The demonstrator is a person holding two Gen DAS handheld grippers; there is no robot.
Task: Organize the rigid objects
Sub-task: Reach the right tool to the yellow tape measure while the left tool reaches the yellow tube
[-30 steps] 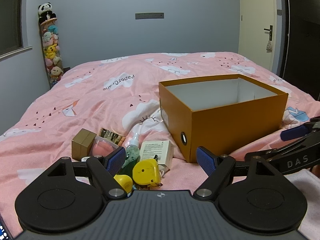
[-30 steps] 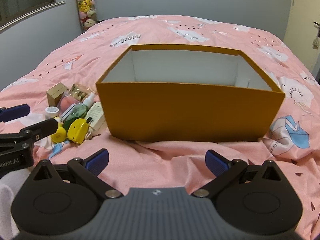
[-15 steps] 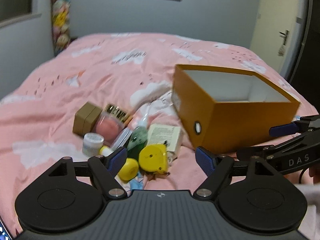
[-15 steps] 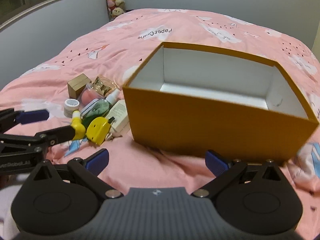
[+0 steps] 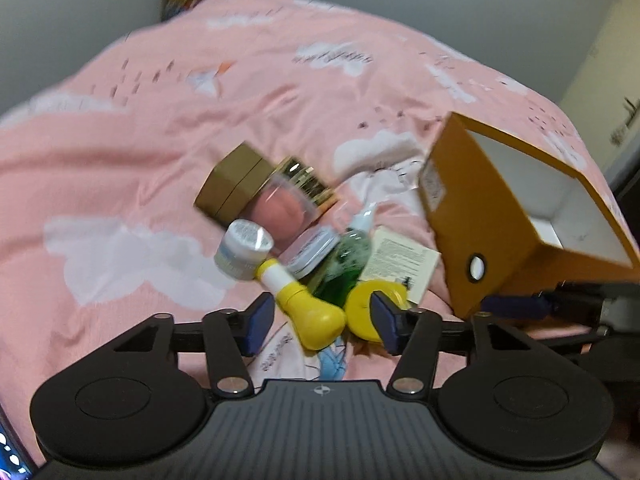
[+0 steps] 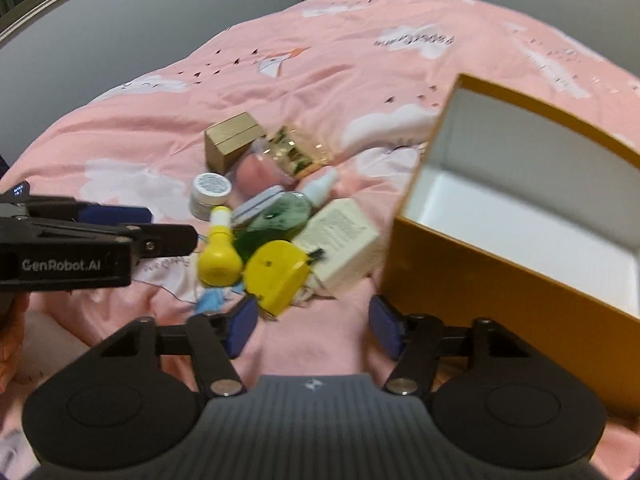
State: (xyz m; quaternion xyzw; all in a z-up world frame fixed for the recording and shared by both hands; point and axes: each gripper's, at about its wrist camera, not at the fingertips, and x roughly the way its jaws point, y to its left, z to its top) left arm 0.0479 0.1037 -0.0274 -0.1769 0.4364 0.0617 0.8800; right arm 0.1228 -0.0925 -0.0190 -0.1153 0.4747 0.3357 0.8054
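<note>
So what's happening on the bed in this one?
A person holds a gripper in each hand over a heap of small items on a pink bedspread, beside an empty orange box. The left gripper nears a yellow bulb-shaped bottle; the right gripper hangs just short of a yellow tape measure. Both sets of jaws have just been closing, gripping nothing. Nothing is boxed yet.

An open orange cardboard box [image 6: 500, 276], white inside and empty, sits right on the pink bedspread. Left of it, small items cluster together: a yellow tape measure [image 6: 276, 276], yellow-capped bottle [image 6: 219, 250], green spray bottle [image 6: 276, 220], cream carton [image 6: 340, 240], white jar [image 6: 210, 194], tan box [image 6: 232, 144].
</note>
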